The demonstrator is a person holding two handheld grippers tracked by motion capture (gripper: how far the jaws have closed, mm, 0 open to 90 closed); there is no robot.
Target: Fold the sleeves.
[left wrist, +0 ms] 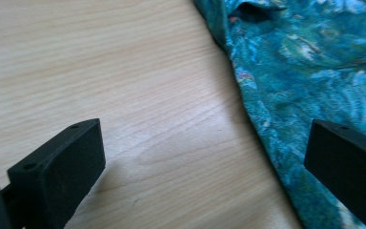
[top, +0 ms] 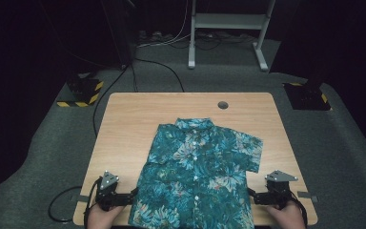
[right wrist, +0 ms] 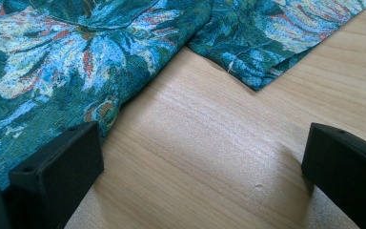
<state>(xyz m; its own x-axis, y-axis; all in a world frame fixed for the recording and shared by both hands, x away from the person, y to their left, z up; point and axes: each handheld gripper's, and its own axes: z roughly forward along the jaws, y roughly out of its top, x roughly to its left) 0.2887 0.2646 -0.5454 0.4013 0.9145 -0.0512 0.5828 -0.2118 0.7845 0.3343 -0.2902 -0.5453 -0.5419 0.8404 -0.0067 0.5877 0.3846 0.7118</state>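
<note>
A short-sleeved shirt (top: 198, 174) in a teal floral print lies flat and buttoned, front up, in the lower centre of the high view, collar toward the top of the frame and hem running off the bottom edge; its left sleeve is folded in over the body, while the right sleeve spreads toward the right of the frame; the wooden table (top: 133, 112) beneath it is bare along its upper half, with a round cable port (top: 223, 105) near the top edge. The left gripper (top: 132, 194) sits at the lower left, just beside the shirt's side seam, jaws wide apart and holding nothing; in the left gripper view the cloth edge (left wrist: 262, 124) runs diagonally down the right of the frame, reaching the right-hand jaw. The right gripper (top: 250, 194) mirrors it at the lower right, likewise wide and empty; in the right gripper view the body panel (right wrist: 76, 62) fills the upper left and the sleeve corner (right wrist: 255, 71) hangs at the upper centre, with bare wood between the jaws. The step in hand appears to be taking hold of both side edges near the hem for a fold; it is best done by sliding each lower jaw flat under the seam, closing on both layers at matching heights, and lifting evenly so the front stays smooth.
</note>
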